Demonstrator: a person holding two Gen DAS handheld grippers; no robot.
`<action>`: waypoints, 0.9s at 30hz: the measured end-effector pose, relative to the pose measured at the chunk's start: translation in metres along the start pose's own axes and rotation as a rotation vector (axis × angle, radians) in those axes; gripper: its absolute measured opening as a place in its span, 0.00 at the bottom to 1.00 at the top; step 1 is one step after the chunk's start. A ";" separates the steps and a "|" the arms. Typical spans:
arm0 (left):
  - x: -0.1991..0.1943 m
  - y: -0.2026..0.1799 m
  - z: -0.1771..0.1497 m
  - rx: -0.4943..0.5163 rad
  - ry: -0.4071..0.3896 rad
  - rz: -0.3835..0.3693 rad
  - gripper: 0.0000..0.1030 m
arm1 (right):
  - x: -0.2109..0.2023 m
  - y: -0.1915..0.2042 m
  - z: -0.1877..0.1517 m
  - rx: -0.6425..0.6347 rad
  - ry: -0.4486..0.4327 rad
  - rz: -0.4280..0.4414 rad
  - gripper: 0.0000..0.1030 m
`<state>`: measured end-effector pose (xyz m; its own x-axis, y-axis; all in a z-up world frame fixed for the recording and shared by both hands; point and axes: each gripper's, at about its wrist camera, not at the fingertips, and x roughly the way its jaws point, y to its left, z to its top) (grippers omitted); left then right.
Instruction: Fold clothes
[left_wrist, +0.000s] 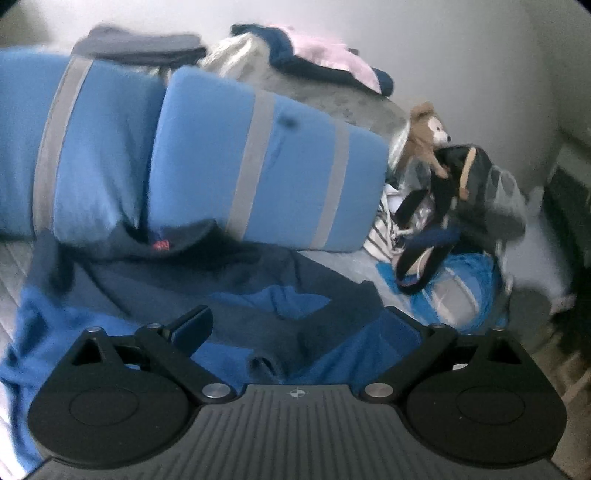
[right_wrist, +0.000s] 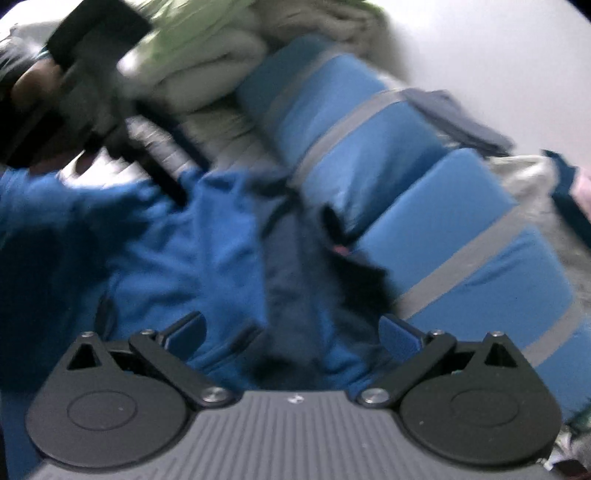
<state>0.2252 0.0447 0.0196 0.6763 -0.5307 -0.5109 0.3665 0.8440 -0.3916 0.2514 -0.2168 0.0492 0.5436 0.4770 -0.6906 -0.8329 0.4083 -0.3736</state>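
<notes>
1. Spread rumpled across the bed (left_wrist: 14, 258), just in front of the blue pillows (left_wrist: 266, 166): a two-tone blue garment (left_wrist: 236, 295), bright blue and navy panels, with a small red tag at its collar touching the pillows' lower edge
2. Directly below the pillows in the left wrist view: left tool (left_wrist: 295, 325), fingers wide apart, nothing between them but the garment's cloth underneath; left finger (left_wrist: 192, 325) clear in shot, right finger partly lost against the blue fabric
3. Also below and in front of the pillows, in the right wrist view: right tool (right_wrist: 291, 332), fingers likewise spread apart, blue pads (right_wrist: 399, 334) showing, hovering low over the garment (right_wrist: 177, 266); contact with the cloth impossible to judge through the blur
4. On top of the pillows: a folded dark grey-blue item (left_wrist: 144, 46); behind and right of them, a grey blanket with a pink and navy piece of clothing (left_wrist: 328, 59) lying on it
5. Right of the pillows, off the bed's end: a brown teddy bear (left_wrist: 428, 133) leaning on a black bag (left_wrist: 465, 173), amid striped cloth and blue plastic bags
6. Upper left of the pillows in the right wrist view: a pale green and cream bedding pile (right_wrist: 199, 48), plus a heavily blurred dark shape of the other handheld device, with an arm (right_wrist: 33, 81) beside it
</notes>
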 end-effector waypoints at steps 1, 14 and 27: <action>0.004 0.002 -0.003 -0.018 0.010 -0.006 0.97 | 0.006 0.006 -0.006 -0.017 0.008 0.022 0.99; 0.042 0.024 -0.040 -0.125 0.121 -0.052 0.97 | 0.087 0.062 -0.057 -0.099 0.090 0.143 0.70; 0.061 0.025 -0.058 -0.147 0.182 -0.118 0.97 | 0.138 0.065 -0.084 -0.050 0.195 0.134 0.20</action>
<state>0.2385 0.0291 -0.0660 0.5034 -0.6413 -0.5790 0.3303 0.7621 -0.5569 0.2635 -0.1898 -0.1223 0.4019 0.3627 -0.8408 -0.9028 0.3104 -0.2976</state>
